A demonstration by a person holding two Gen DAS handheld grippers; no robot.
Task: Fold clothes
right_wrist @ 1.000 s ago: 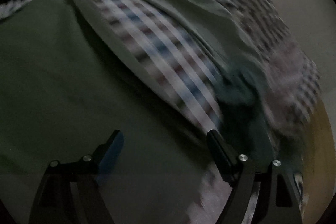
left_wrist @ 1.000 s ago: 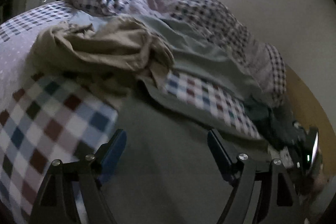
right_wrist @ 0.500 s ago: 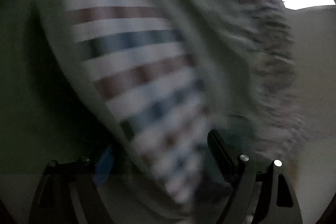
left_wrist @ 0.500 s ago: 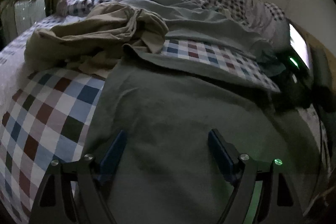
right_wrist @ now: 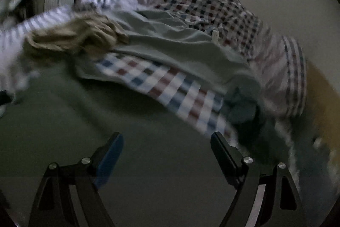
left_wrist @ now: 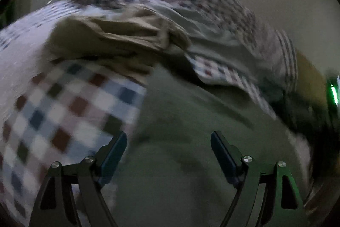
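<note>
your biggest risk is pinching the checked bedcover (left_wrist: pixel 70 103) along with the dark green garment (left_wrist: pixel 191 120), since its edge runs right by your left hand-held gripper (left_wrist: pixel 169 148); the blur makes that edge hard to judge. both the left and the right hand-held gripper (right_wrist: pixel 166 148) stand wide open, holding nothing. the green garment lies spread on the bed, mostly flat with shallow creases, and a crumpled tan garment (left_wrist: pixel 119 35) sits just beyond it.

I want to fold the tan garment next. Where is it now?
The tan garment lies crumpled on the checked bedspread, upper left in both wrist views, beyond the dark green cloth and beside the pale green one.
</note>
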